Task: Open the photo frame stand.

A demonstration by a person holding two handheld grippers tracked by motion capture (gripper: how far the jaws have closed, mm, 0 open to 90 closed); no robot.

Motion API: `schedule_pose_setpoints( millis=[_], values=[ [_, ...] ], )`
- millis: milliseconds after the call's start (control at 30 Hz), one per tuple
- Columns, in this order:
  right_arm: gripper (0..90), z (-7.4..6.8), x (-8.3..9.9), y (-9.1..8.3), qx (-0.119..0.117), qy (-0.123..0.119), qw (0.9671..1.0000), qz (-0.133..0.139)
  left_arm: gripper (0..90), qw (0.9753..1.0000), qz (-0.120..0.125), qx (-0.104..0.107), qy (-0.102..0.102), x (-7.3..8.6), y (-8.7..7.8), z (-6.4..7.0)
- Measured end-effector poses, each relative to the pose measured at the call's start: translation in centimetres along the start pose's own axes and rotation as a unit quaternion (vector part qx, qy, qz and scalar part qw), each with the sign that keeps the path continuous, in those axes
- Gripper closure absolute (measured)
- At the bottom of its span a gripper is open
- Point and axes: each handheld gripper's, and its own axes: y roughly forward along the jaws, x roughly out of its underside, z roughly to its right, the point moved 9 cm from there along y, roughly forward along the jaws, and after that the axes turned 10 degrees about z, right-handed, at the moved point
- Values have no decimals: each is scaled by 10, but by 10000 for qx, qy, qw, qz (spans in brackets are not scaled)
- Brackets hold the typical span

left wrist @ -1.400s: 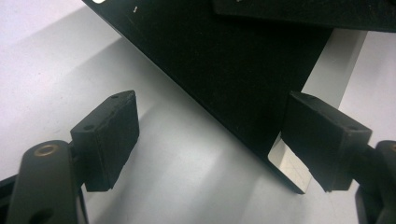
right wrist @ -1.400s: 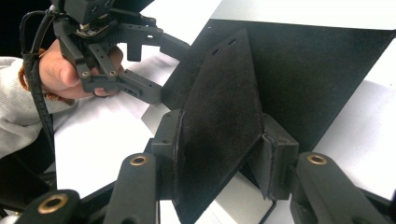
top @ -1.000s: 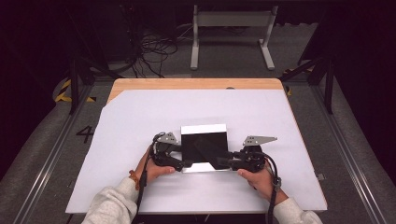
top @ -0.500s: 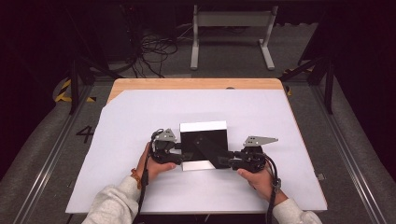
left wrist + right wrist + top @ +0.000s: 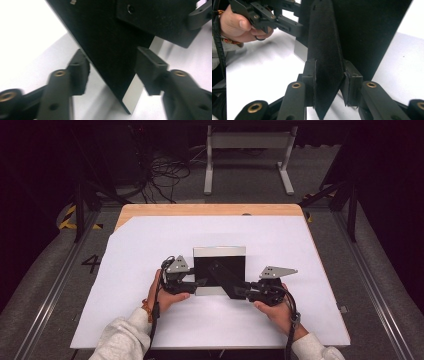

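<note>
My right gripper (image 5: 329,86) is clamped on the black flap (image 5: 325,57), now swung up and diagonally across the black folder (image 5: 220,270), which earlier lay closed and flat mid-tabletop (image 5: 150,320). My left gripper (image 5: 112,72) straddles the folder's near-left edge, jaws parted, not yet pinching it. Cover is coming open; I judge the left should pin the base next.

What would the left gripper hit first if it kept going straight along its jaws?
Probably the black panel: its edge already sits between the left gripper's open jaws. Beyond it lies the right gripper, clamped on the panel's black flap; depth is uncertain.
</note>
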Motion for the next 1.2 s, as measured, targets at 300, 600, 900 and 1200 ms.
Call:
schedule_pose_setpoints(
  millis=[300,600,900,1200],
  values=[
    [681,-2,1,-1,-1,-112,9999,-26,423,9998,-85,160,-69,6,4,2],
    [683,-5,-1,-2,-39,-223,9997,-6,431,9987,-271,389,-198,13,7,4],
    [684,-8,-1,-2,-66,-388,9992,8,441,9980,-396,466,-157,15,10,6],
    [723,-4,1,-1,95,-396,9991,-70,586,9996,-219,182,-6,9,3,1]
  ],
)
